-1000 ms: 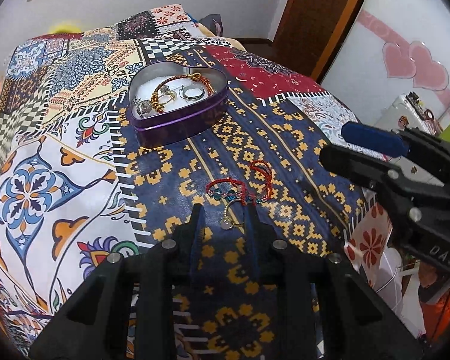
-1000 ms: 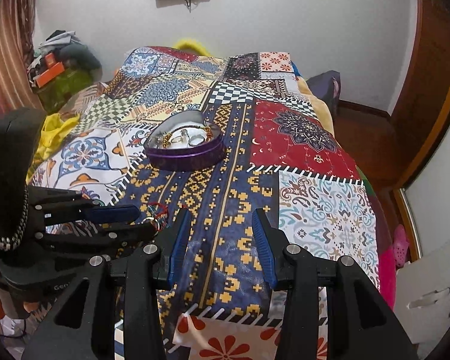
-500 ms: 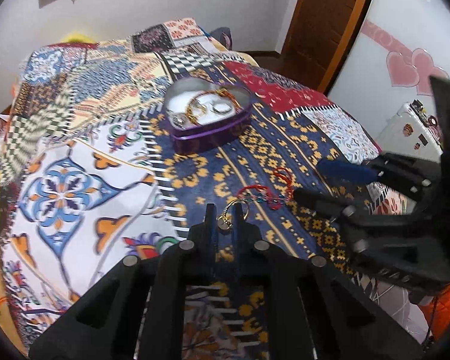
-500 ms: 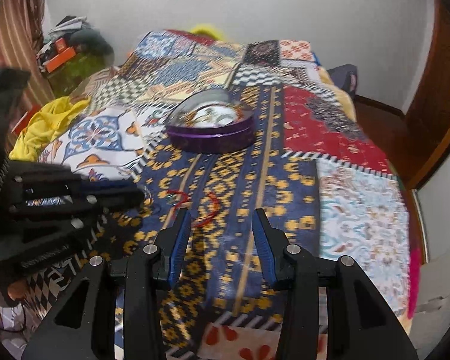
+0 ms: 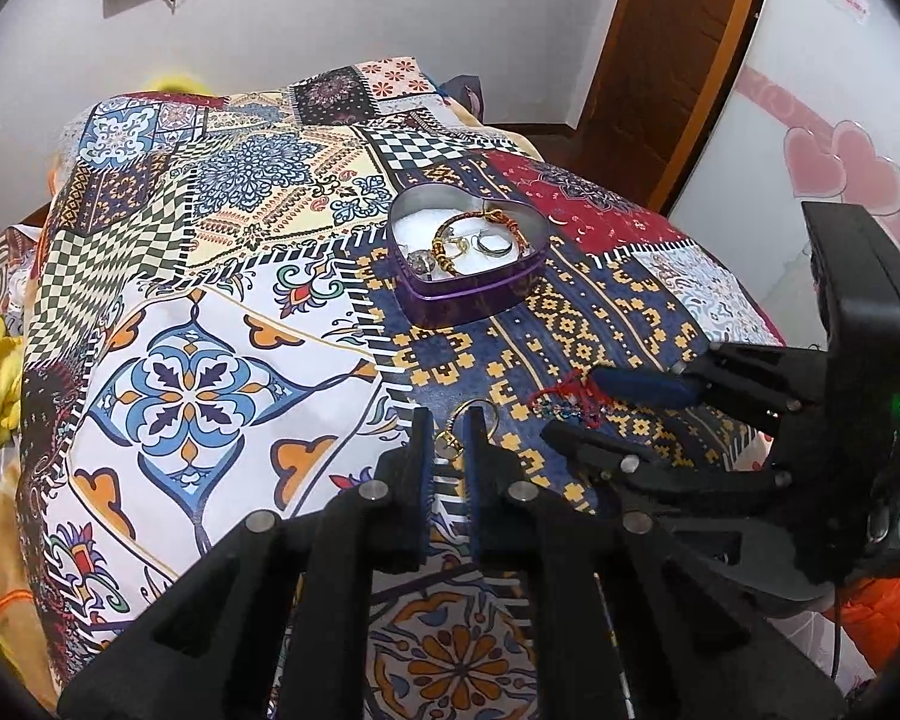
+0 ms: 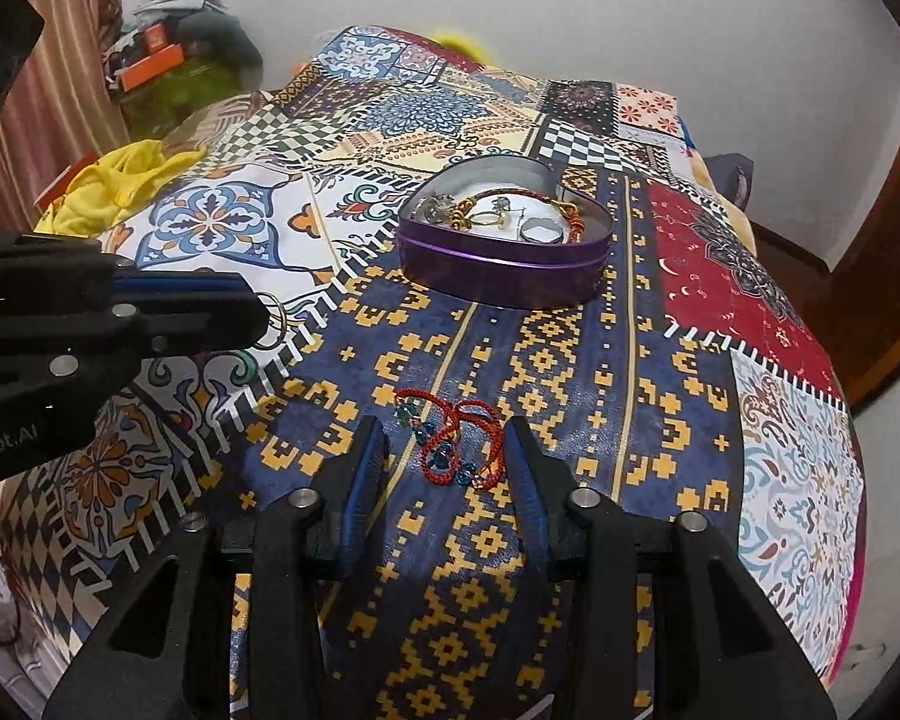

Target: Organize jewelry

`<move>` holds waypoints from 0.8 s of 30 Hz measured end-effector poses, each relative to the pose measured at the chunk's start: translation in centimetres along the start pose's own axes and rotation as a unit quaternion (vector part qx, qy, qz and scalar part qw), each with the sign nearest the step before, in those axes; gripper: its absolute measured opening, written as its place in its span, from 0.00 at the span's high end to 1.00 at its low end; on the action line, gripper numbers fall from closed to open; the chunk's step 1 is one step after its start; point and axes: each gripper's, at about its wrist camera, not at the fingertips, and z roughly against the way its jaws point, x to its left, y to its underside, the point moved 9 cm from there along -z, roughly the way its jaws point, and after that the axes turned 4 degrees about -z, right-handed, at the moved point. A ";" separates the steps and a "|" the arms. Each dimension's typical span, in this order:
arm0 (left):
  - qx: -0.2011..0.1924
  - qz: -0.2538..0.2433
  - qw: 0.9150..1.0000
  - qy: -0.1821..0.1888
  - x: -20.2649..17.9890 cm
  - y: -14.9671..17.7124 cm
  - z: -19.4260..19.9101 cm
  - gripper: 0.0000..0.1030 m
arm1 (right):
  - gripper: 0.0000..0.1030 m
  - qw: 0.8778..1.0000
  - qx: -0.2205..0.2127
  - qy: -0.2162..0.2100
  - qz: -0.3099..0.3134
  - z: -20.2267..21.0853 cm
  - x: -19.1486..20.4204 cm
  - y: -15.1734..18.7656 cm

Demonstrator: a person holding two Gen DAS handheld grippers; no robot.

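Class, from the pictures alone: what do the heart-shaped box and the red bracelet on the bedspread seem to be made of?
Heart-shaped box: probably tin, given its glossy purple wall, thin rolled rim and silvery interior. Red bracelet: apparently braided cord, matte and limp, strung with glassy blue beads; whether they are glass or plastic cannot be told.

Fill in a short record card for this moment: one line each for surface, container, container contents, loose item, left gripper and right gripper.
surface: patchwork bedspread on a bed
container: purple heart-shaped tin, lid off
container contents: gold and red bracelet, several rings, on a white lining
loose item: red beaded bracelet lying on the navy and yellow patch
left gripper: jaws closed on a small gold ring, held up off the cloth
right gripper: jaws open, one on each side of the red beaded bracelet, not gripping it
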 end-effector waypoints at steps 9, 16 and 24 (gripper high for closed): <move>-0.009 -0.005 1.000 -0.001 -0.2 -0.8 0.3 0.92 | 0.92 0.999 -0.009 -0.021 -0.034 0.4 -0.6 -0.7; -0.022 -0.004 1.000 -0.003 0.2 -2.3 0.6 0.92 | 0.92 0.997 -0.043 -0.021 -0.055 2.1 -2.0 -2.9; -0.040 -0.002 0.999 -0.002 0.5 -4.6 0.7 0.92 | 0.92 0.994 -0.084 -0.024 -0.071 3.8 -3.1 -5.9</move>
